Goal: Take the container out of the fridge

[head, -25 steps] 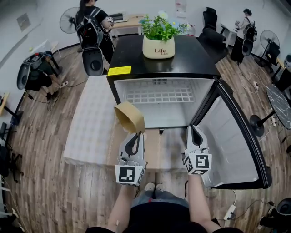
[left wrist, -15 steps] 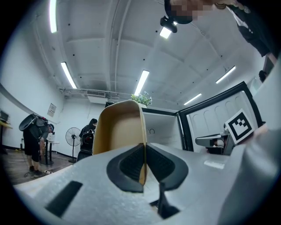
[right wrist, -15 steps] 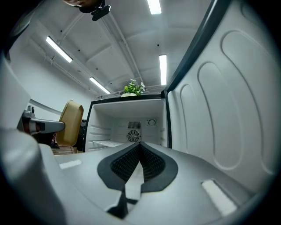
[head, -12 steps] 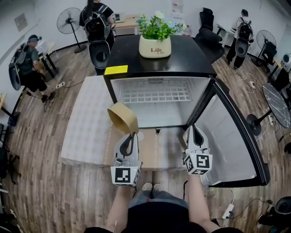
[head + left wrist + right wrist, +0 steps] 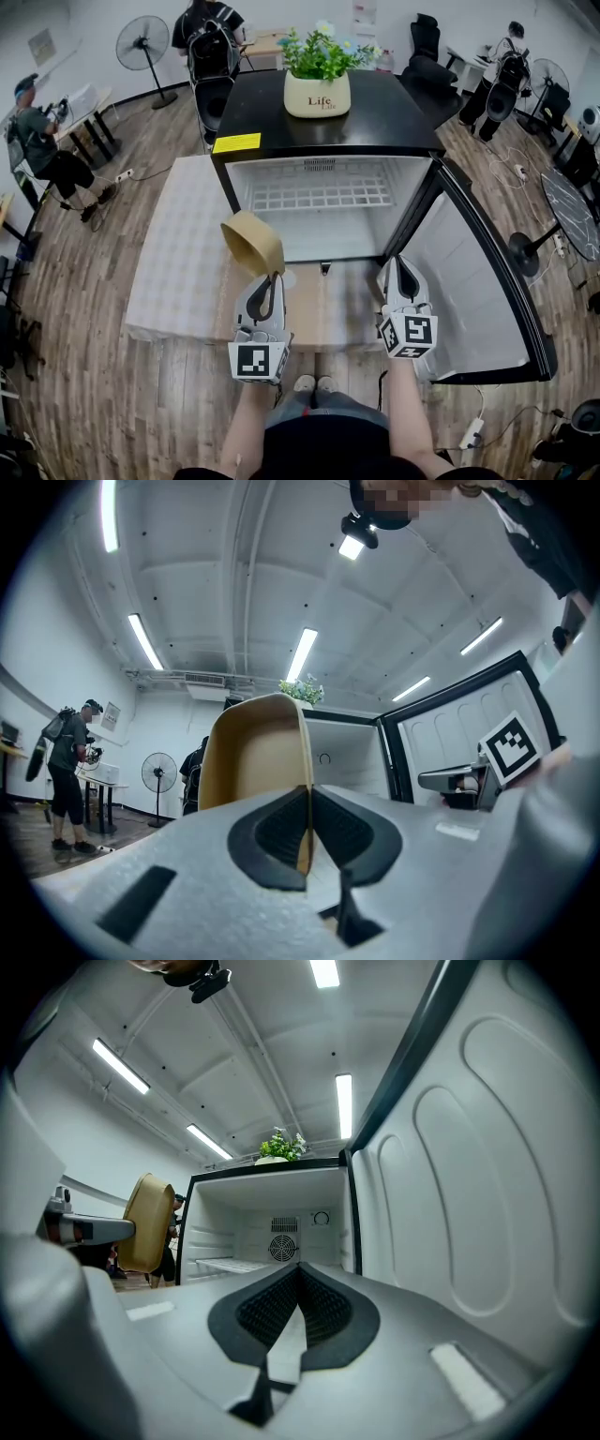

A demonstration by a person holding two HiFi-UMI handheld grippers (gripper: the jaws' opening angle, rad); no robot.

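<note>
A tan paper container (image 5: 251, 243) hangs tilted in front of the open black fridge (image 5: 333, 202), outside it and left of the opening. My left gripper (image 5: 275, 277) is shut on its rim; in the left gripper view the container (image 5: 255, 759) rises above the pinched jaws, its wall caught between the pads. My right gripper (image 5: 403, 267) is shut with nothing in it, held before the fridge's lower right corner beside the open door (image 5: 473, 286). In the right gripper view the fridge interior (image 5: 272, 1232) is empty and the container (image 5: 147, 1222) shows at the left.
A potted plant (image 5: 319, 70) stands on the fridge top. A low white table (image 5: 183, 253) sits left of the fridge. Several people, standing fans (image 5: 141, 42) and office chairs are around the room's back and sides.
The container and left gripper have drifted slightly left and toward me over the second; since half a second ago they hold still. The right gripper has barely moved.
</note>
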